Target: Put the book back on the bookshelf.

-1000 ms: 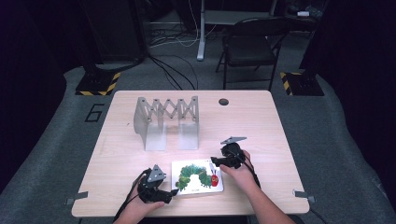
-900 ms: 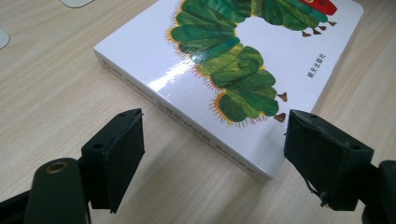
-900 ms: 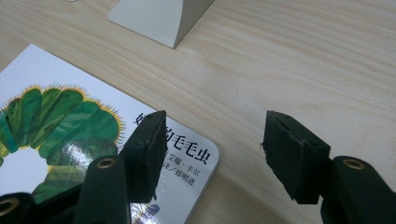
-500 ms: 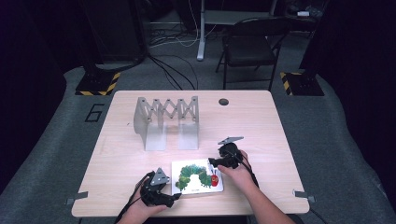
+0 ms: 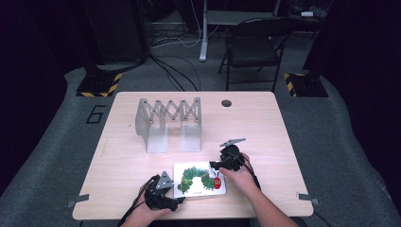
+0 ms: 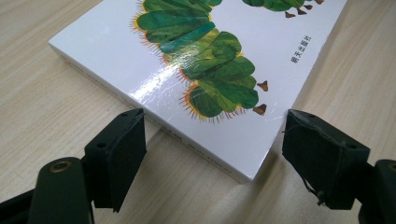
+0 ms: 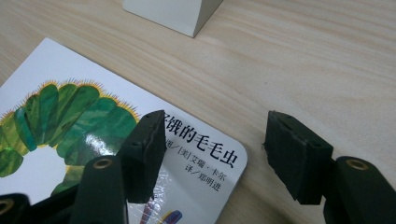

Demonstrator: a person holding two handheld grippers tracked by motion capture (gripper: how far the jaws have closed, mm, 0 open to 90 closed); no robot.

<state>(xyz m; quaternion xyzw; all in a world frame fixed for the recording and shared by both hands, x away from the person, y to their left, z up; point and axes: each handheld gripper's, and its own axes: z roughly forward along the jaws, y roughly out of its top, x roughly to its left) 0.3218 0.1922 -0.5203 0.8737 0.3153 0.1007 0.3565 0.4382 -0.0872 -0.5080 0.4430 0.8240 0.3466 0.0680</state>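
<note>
Between the two grippers, at the near edge of the table (image 5: 265,123): a white board book (image 5: 198,179) lying flat, cover up, printed with a green caterpillar (image 5: 191,176) with a red head at the end nearest the right gripper. In the left gripper view, one rounded corner of the book (image 6: 205,56) pointing into the gap between the two black jaws, thick page edge facing the camera, small dark characters along the cover margin; jaws spread wide, one to each side of the corner, gripping nothing. Left gripper (image 5: 161,191) in the high view just beside the book's left end, held by the person's left hand (image 5: 144,215) at the table edge, released. In the right gripper view, another rounded corner of the book (image 7: 93,140) carrying bold black title characters, one jaw over the cover, the other over bare wood beyond the corner; jaws parted, nothing clamped between them. Right gripper (image 5: 226,159) in the high view at the book's far right corner, grey three-cornered plate on top, right hand (image 5: 241,177) behind it. Beyond both grippers, toward the table's middle: a pale expanding rack (image 5: 168,123) with a scissor-lattice top and flat upright panels, its base corner (image 7: 173,11) at the top of the right gripper view. Farther off: a round dark grommet (image 5: 226,103) near the far table edge, a folding chair (image 5: 253,45) on the grey floor behind.
</note>
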